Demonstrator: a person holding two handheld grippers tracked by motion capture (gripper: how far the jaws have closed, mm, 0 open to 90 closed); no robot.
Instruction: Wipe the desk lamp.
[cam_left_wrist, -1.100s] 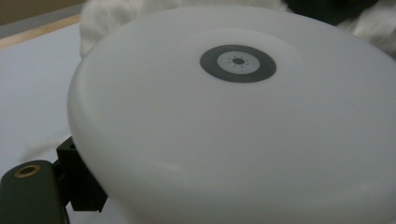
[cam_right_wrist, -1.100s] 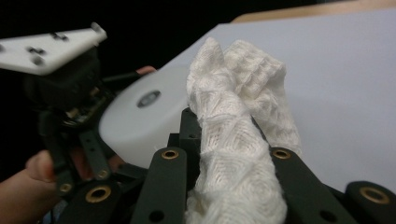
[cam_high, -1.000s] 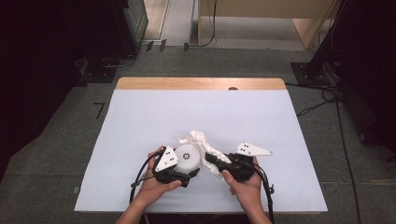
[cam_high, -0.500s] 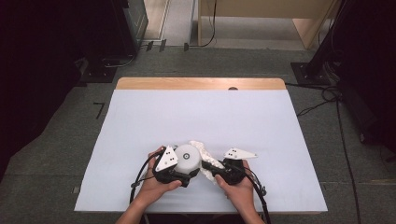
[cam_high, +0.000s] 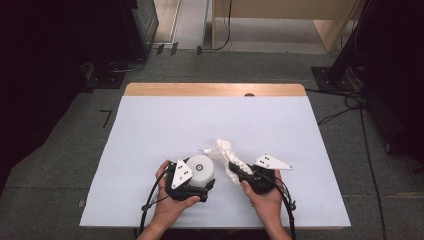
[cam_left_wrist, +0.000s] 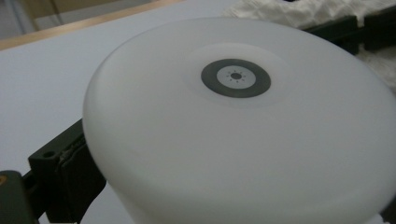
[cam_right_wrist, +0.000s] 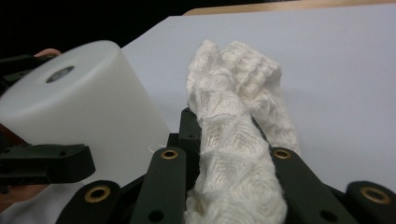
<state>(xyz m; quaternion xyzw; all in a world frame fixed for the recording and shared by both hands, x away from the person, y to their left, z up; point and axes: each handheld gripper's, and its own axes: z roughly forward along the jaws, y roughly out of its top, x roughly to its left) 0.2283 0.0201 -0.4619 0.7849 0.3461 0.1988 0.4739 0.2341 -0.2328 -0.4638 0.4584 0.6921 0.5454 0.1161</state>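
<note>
My right gripper (cam_high: 235, 170) is pinched tight on a crumpled white cloth (cam_high: 223, 151), which bunches up between its jaws and trails away over the surface (cam_high: 150, 130). My left gripper (cam_high: 202, 186) clasps a white cylinder (cam_high: 200, 170) with a dark ring on its top, standing near the front edge of the surface just beside the cloth. The cylinder sits close against my right gripper's path on that side; the rest of the white sheet lies bare, with a wooden strip (cam_high: 215, 89) at the far edge.

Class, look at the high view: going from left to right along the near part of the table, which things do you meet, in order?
Left gripper → white cylinder → crumpled white cloth → right gripper.
</note>
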